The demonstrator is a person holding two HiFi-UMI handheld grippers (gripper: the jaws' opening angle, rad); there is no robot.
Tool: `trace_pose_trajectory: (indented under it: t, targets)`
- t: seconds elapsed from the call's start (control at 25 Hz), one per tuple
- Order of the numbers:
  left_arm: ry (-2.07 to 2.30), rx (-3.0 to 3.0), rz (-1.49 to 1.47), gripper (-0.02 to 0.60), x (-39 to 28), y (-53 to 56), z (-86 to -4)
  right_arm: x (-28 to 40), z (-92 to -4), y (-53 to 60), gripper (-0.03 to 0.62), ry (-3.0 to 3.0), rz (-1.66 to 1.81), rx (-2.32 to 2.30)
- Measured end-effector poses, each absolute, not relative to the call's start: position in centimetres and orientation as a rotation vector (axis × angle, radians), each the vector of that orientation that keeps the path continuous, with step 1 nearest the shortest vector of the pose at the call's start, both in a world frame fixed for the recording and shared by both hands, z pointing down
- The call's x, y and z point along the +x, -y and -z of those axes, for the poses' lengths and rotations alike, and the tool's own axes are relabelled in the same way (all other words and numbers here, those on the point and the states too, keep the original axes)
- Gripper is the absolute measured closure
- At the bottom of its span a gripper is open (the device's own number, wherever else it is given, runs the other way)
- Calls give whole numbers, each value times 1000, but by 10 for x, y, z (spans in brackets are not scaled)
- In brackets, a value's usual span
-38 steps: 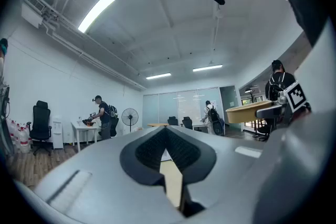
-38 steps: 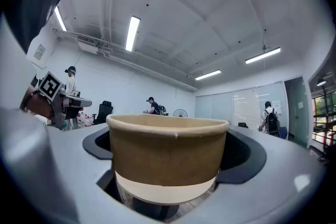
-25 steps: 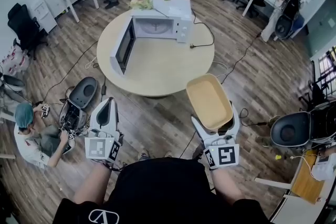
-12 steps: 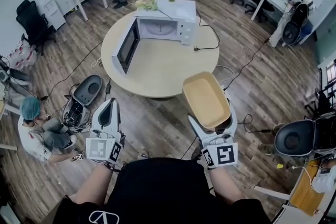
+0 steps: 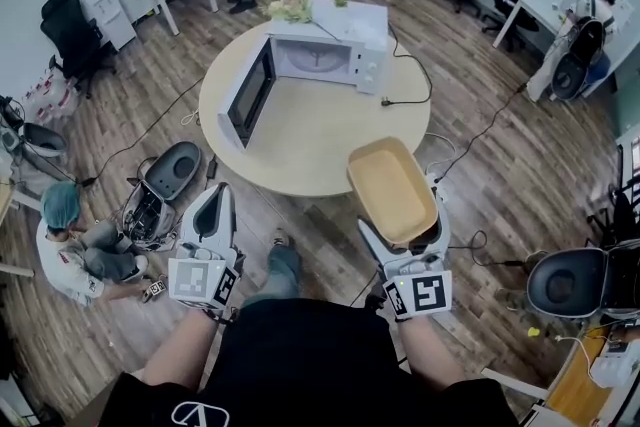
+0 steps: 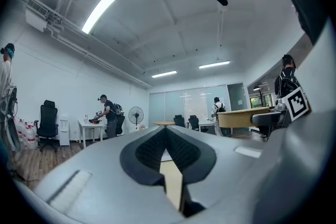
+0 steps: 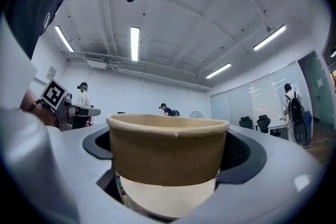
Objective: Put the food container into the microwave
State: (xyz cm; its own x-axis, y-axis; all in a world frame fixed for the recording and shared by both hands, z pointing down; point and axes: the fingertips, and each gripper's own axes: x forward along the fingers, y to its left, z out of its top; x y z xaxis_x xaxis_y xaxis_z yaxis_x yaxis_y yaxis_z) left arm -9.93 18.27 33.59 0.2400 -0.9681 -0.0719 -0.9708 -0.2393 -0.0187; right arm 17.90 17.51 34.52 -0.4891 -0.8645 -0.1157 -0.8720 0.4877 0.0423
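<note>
Distance is the thing that's changed over the last second. You've been walking up to the round, pale wooden tabletop (image 5: 320,147), and your leg and shoe (image 5: 283,263) now poke into the head view between your arms, which they didn't a moment ago. The boxy white microwave (image 5: 330,55) on the far side of the tabletop also reads a little nearer than before.

The grip hasn't budged. Your right claw (image 5: 405,225) is still clamped on the near end of the tan, oblong paper food container (image 5: 390,187). The right gripper view shows its wall wedged between both pads. It's held out in front of you, open side up and empty as far as I can see. It's up in the air on your right, with its far end about level with the near edge of the tabletop. Your left claw (image 5: 212,207) is clenched on nothing, jaws together, hanging low on your left.

So you're still in the carry phase, I'd say, with nothing placed yet. The microwave's dark-windowed door (image 5: 250,90) is already swung wide to the left and the cavity faces you, so there's nothing to open. What's left is to close the gap and slide the food container in.

You're only gripping one end, so watch for the far end dipping. Also mind the black power cord (image 5: 392,101) lying on the tabletop just right of the microwave.
</note>
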Motion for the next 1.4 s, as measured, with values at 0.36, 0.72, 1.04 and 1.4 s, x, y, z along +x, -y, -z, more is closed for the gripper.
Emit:
trace_pose_trajectory:
  t: [0.36, 0.72, 1.04, 1.4]
  targets:
    - [-1829, -2509, -104, 581, -118, -74, -343, 144, -341, -81, 31, -2630, -179, -1585]
    - [-1761, -2583, -139, 581, -136, 21, -331, 111, -327, 2, 31, -2617, -187, -1638]
    - [-1706, -2632, -151, 581, -155, 94, -332, 87, -326, 62, 31, -2597, -190, -1698]
    - [-1666, -2700, -162, 581, -171, 153, -341, 62, -332, 114, 31, -2578, -172, -1744]
